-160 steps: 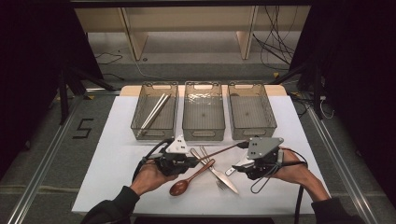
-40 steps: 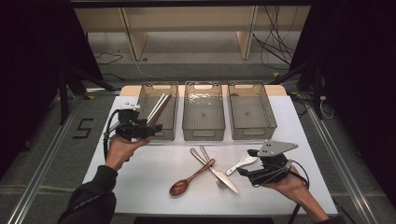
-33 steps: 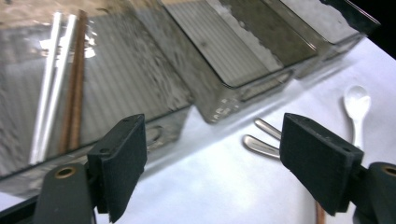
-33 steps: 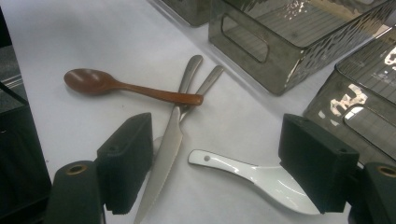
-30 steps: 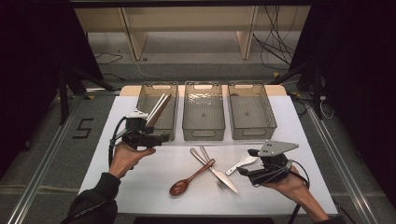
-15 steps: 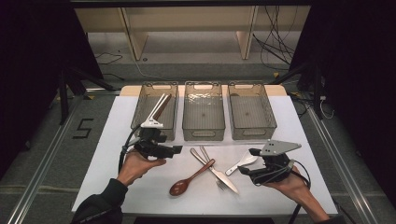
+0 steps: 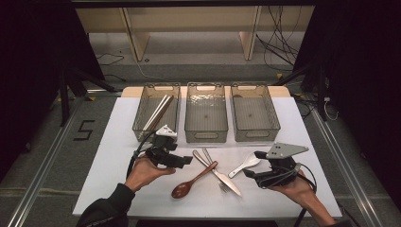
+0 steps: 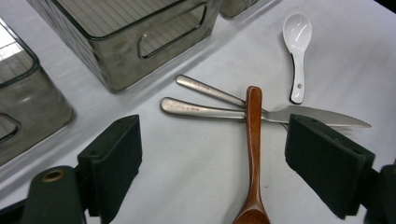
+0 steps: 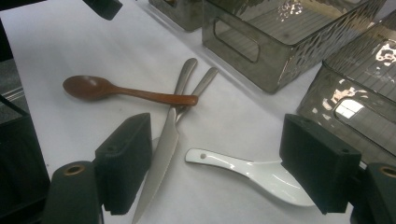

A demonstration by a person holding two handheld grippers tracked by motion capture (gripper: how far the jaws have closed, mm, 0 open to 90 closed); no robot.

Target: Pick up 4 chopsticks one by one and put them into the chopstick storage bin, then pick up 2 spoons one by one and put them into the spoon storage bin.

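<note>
A brown wooden spoon [image 7: 194,179] lies on the white table top [image 7: 118,142], its handle resting across a steel knife [image 7: 226,178] and a steel fork [image 7: 206,155]. A white ceramic spoon [image 7: 242,166] lies just right of them. My left gripper [image 7: 185,161] hovers open at the left of the pile. In the left gripper view the wooden spoon [image 8: 253,154] runs up between the open left gripper [image 8: 212,158], with the knife [image 8: 280,115] beyond. My right gripper [image 7: 254,164] is open beside the white spoon [image 9: 252,172], which lies between its jaws.
Three clear grey bins stand in a row at the back. The left bin [image 7: 142,120] holds chopsticks [image 7: 158,111]; the middle bin [image 7: 206,135] and right bin [image 7: 255,135] look empty. The table's front edge is close to both forearms.
My left gripper has come from beside the left bin, rightward and toward the front, to the cutlery pile. The right gripper and the cutlery have stayed put.
</note>
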